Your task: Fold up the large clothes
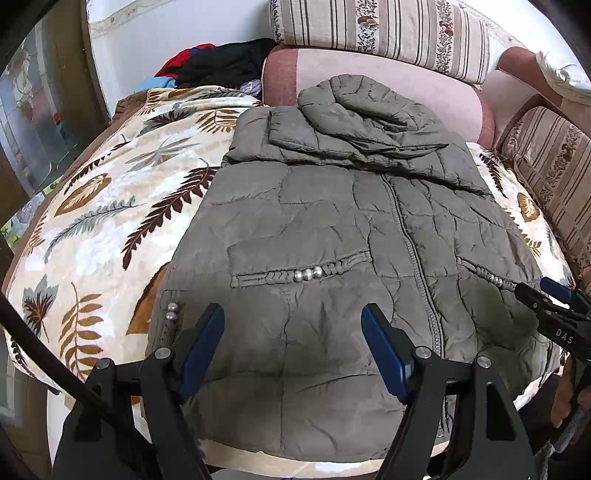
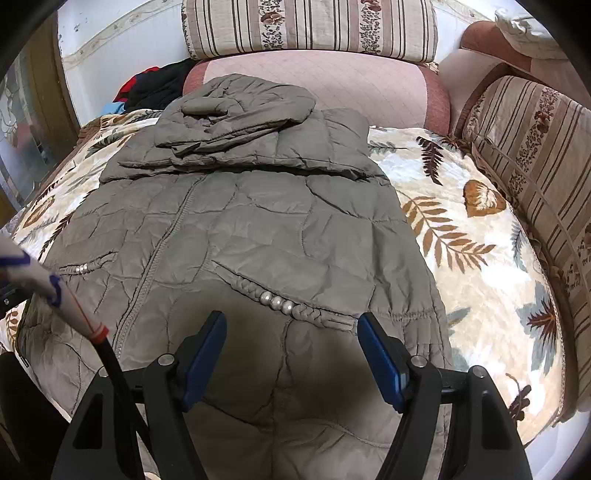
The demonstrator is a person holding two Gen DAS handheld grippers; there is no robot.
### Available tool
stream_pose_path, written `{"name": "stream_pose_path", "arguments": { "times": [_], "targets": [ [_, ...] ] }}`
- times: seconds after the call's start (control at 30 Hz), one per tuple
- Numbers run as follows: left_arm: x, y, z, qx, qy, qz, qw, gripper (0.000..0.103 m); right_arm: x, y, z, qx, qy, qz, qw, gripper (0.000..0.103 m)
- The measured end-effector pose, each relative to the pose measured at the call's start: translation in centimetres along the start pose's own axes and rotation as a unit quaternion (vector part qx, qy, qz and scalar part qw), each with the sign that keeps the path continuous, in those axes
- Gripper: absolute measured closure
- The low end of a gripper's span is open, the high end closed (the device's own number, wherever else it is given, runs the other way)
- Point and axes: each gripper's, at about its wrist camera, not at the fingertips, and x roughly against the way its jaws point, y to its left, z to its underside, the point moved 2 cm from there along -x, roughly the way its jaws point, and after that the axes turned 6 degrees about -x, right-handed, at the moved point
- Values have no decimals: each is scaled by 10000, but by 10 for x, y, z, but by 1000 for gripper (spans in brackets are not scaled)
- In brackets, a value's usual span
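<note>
Left tongs (image 1: 293, 328): your blue-padded fingers stand spread above the jacket's near hem, nothing between them.
Right tongs (image 2: 291, 334): your fingers are likewise spread, hovering over the near right part of the jacket, pinching nothing; their shadow falls on the fabric.
Jacket (image 1: 332, 229): grey quilted jacket lying flat, front up, zip (image 1: 410, 236) closed, on the leaf-print blanket (image 1: 110, 206); its hem lies nearest you.
Pockets: each slanted pocket carries a braided trim with three pearl beads (image 2: 276, 302).
Sleeves and hood: folded across the chest at the far end, the hood (image 2: 247, 99) uppermost.
Pink cushion (image 2: 369, 85): just beyond the hood.
Striped cushions (image 2: 314, 26): behind and along your right side.
Clothes pile (image 1: 218, 62): dark and red garments, far left, against the wall.
</note>
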Motion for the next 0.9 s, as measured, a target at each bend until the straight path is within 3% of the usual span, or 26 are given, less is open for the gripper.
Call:
{"name": "stream_pose_path", "arguments": {
  "times": [0.27, 0.43, 0.53, 0.6, 0.7, 0.9],
  "targets": [
    [-6, 10, 1, 42, 87, -32, 9999, 28, 1, -10, 0, -22, -17, 126, 9999, 24],
    [-7, 71, -4, 627, -6, -307, 9976, 28, 14, -54, -8, -264, -185, 546, 9980, 20],
    [-16, 113, -1, 1003, 105, -419, 9940, 28, 11, -102, -11, -745, 20, 570, 9956, 18],
    [-28, 134, 5, 1200, 253, -225, 9922, 28, 4, -126, -12, -1065, 196, 454, 9931, 17],
    [-45, 154, 15, 1463, 426, 226, 9881, 28, -10, -153, -7, -1616, 495, -87, 9856, 17],
    [-79, 178, 21, 2014, 721, 1325, 9678, 28, -40, -164, 0, -2397, 813, -1341, 9581, 17]
  ]
}}
